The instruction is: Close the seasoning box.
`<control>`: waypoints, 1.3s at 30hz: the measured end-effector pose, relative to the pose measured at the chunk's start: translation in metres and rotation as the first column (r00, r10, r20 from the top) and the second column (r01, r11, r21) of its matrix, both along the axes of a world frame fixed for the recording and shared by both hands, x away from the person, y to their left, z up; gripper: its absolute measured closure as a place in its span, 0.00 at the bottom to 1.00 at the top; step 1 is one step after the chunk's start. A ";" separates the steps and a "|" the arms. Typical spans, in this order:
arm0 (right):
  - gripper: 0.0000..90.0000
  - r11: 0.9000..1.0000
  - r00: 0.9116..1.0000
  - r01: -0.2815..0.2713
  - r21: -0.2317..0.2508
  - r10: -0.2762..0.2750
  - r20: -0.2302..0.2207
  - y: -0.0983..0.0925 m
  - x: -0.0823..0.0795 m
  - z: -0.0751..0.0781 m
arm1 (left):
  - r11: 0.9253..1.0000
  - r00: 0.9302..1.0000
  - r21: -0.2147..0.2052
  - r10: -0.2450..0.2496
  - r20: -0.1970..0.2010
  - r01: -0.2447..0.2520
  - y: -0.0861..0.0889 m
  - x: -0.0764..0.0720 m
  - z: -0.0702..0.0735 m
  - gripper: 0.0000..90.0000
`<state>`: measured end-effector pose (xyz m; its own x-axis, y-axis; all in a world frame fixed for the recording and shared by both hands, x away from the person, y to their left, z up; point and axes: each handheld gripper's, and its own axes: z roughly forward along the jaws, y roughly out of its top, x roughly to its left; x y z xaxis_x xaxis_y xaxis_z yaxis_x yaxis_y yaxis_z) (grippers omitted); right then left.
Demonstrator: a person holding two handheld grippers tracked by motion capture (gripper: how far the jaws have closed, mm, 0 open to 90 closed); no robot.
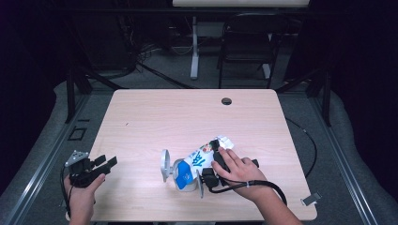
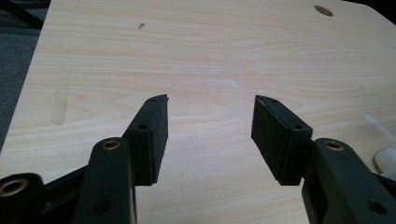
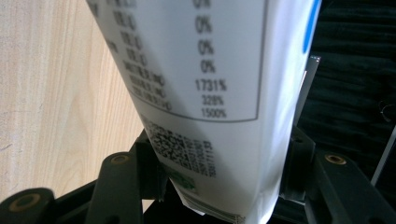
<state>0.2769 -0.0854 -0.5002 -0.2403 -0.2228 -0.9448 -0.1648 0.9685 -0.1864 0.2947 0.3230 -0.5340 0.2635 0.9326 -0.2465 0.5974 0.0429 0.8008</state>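
Pouch (image 3: 205, 93) in right gripper (image 1: 212, 161)

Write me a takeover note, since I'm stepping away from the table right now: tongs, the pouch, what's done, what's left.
Left tongs: open, nothing between them, held low at the table's near left edge.
Right tongs: shut on the white-and-blue pouch, tipped over the white cup near the front middle.
Done: pouch picked up and brought over the cup.
Left: apparently emptying the pouch into the cup; I cannot tell whether anything has gone in.
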 end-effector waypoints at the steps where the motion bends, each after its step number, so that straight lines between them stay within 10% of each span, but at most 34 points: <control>1: 0.53 1.000 1.000 0.000 0.000 0.000 0.001 0.000 0.000 0.000 | 1.000 1.000 0.000 0.000 0.000 0.000 0.000 0.000 0.000 0.52; 39: 0.55 1.000 1.000 -0.017 0.015 0.017 -0.002 0.000 0.000 -0.001 | 1.000 1.000 0.002 0.004 -0.005 -0.004 0.002 0.000 0.000 0.52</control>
<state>0.2770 -0.0857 -0.5010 -0.2382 -0.2123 -0.9477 -0.1819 0.9683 -0.1712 0.2948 0.3248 -0.5345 0.2586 0.9343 -0.2455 0.6011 0.0434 0.7980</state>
